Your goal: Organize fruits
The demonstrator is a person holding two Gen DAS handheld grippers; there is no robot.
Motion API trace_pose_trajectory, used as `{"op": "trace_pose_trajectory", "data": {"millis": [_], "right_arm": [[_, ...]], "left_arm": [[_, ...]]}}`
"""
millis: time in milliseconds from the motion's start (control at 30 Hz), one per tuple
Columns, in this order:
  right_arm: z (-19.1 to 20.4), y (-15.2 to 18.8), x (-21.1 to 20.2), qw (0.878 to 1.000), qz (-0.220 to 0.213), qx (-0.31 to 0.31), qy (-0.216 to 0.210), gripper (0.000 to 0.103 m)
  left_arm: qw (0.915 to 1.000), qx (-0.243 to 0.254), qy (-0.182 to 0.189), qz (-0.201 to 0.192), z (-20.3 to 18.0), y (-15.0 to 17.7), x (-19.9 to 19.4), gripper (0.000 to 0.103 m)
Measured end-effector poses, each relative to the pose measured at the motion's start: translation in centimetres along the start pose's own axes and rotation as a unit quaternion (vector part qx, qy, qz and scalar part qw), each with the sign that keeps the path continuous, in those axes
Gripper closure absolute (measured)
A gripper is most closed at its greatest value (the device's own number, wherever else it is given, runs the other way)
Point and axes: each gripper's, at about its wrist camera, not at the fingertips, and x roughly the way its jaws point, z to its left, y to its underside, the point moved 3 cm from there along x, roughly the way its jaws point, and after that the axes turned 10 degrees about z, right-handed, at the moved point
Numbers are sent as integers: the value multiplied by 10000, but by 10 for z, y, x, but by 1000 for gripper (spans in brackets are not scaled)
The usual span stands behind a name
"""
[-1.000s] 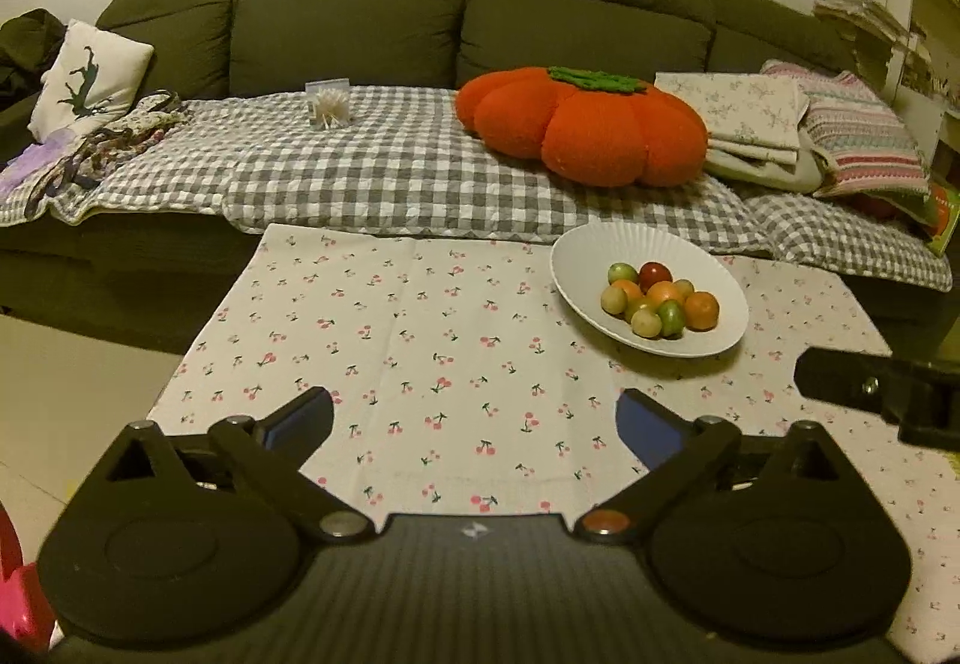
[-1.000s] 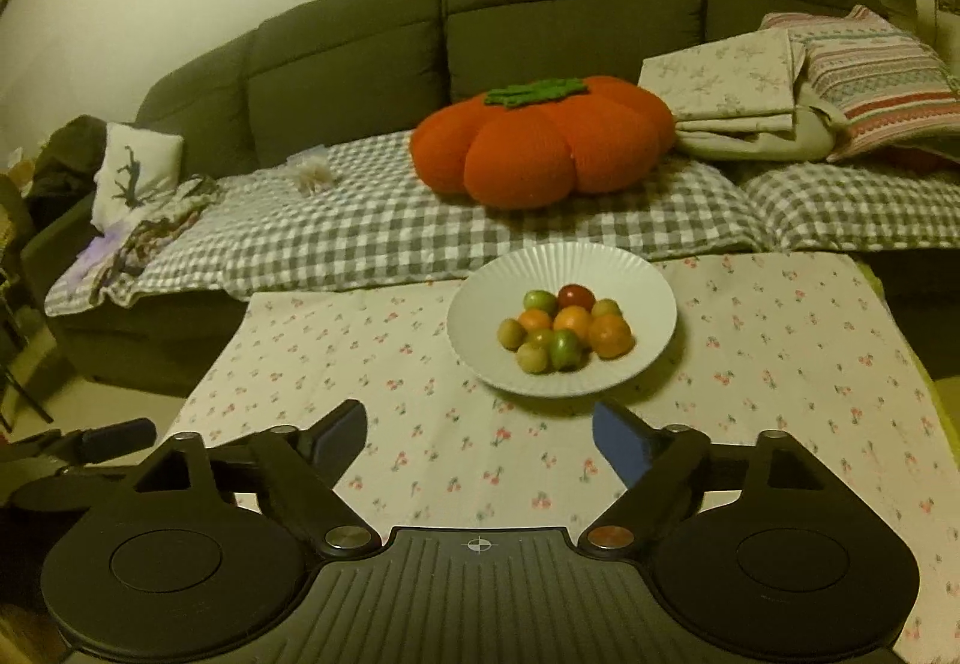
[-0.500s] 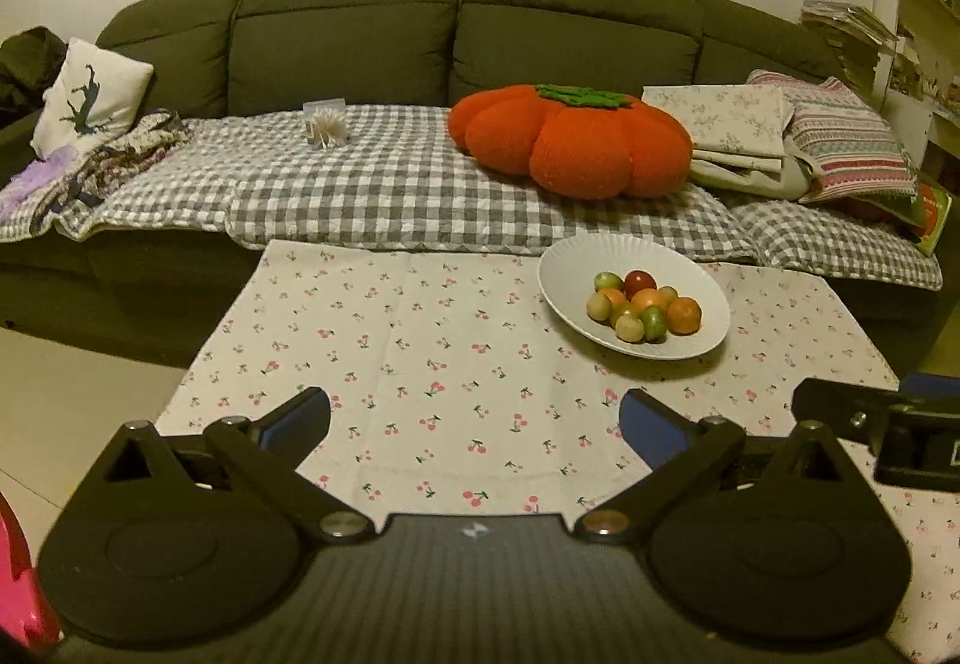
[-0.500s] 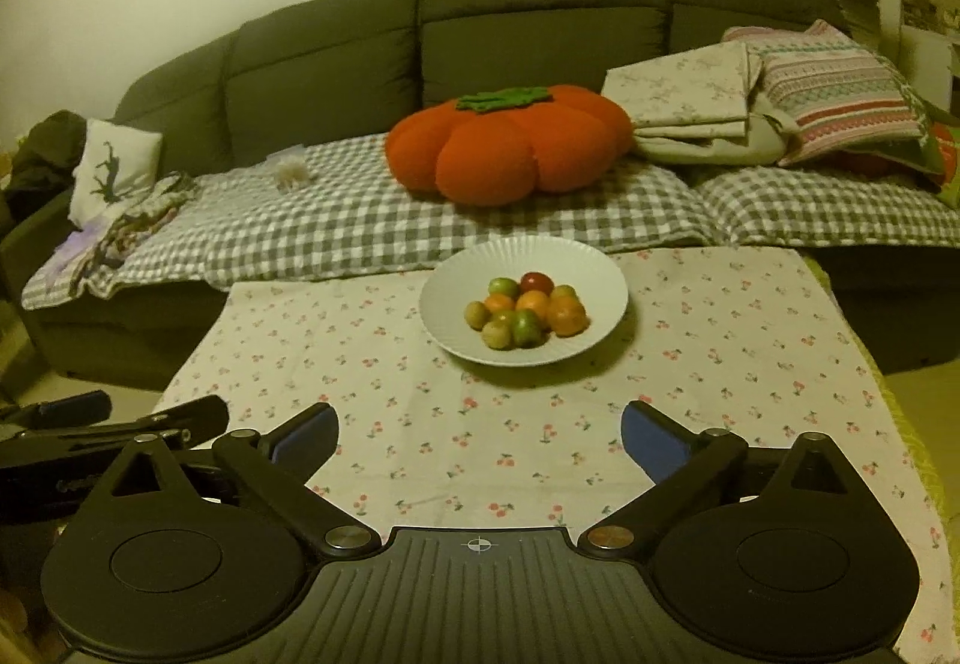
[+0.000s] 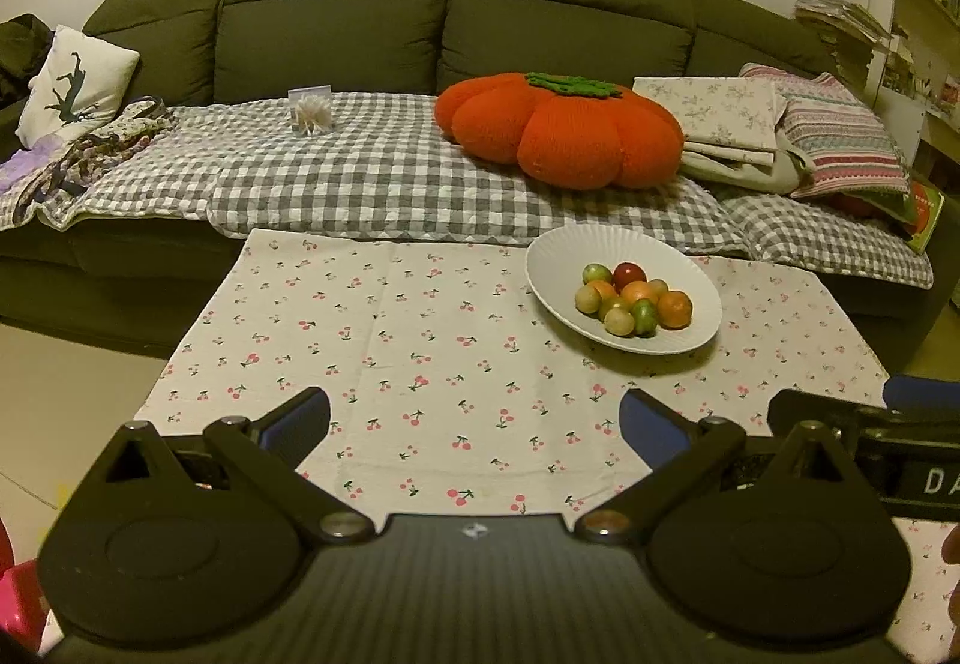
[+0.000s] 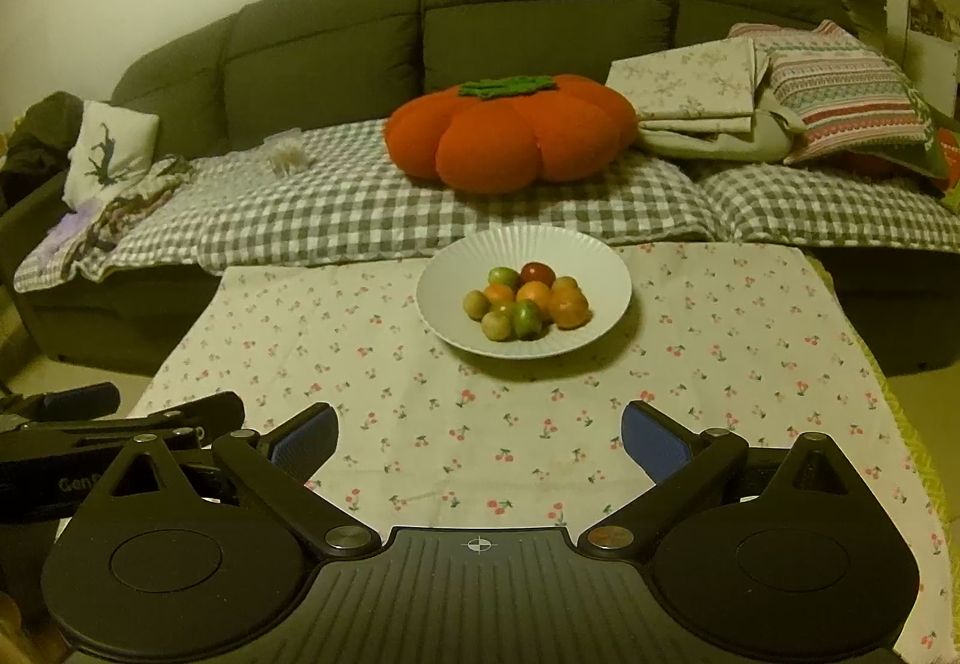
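A white ribbed plate [image 5: 558, 259] [image 6: 447, 274] sits on the far right part of a cherry-print tablecloth [image 5: 420, 352] [image 6: 720, 340]. It holds several small fruits [image 5: 633, 299] [image 6: 525, 301] in green, orange and red. My left gripper [image 5: 474, 421] is open and empty, low over the near edge of the cloth, left of the plate. My right gripper [image 6: 480, 433] is open and empty, near the front edge, in line with the plate. Each gripper shows at the side of the other's view: the right one [image 5: 864, 424], the left one [image 6: 120, 415].
A dark green sofa [image 5: 450, 21] with a grey checked cover [image 5: 360, 172] stands right behind the table. On it lie an orange pumpkin cushion [image 5: 558, 129] [image 6: 510, 132], folded linens and striped pillows [image 5: 834, 135], and a white pillow [image 5: 78, 87]. Floor shows to the left.
Both grippers have drawn back from the plate and risen a little, so the plate looks smaller and farther. Both stay open and empty. The fruits have not moved.
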Motion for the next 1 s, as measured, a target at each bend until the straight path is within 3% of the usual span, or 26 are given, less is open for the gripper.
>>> {"op": "trace_pose_trajectory", "data": {"millis": [300, 1000], "right_arm": [[0, -1, 1, 10000, 6, 1, 28, 1], [-1, -1, -4, 9999, -26, 38, 110, 1]], "left_arm": [[9998, 154, -54, -151, -8, -1, -1, 1], [9999, 120, 75, -83, -9, -3, 1, 1]]}}
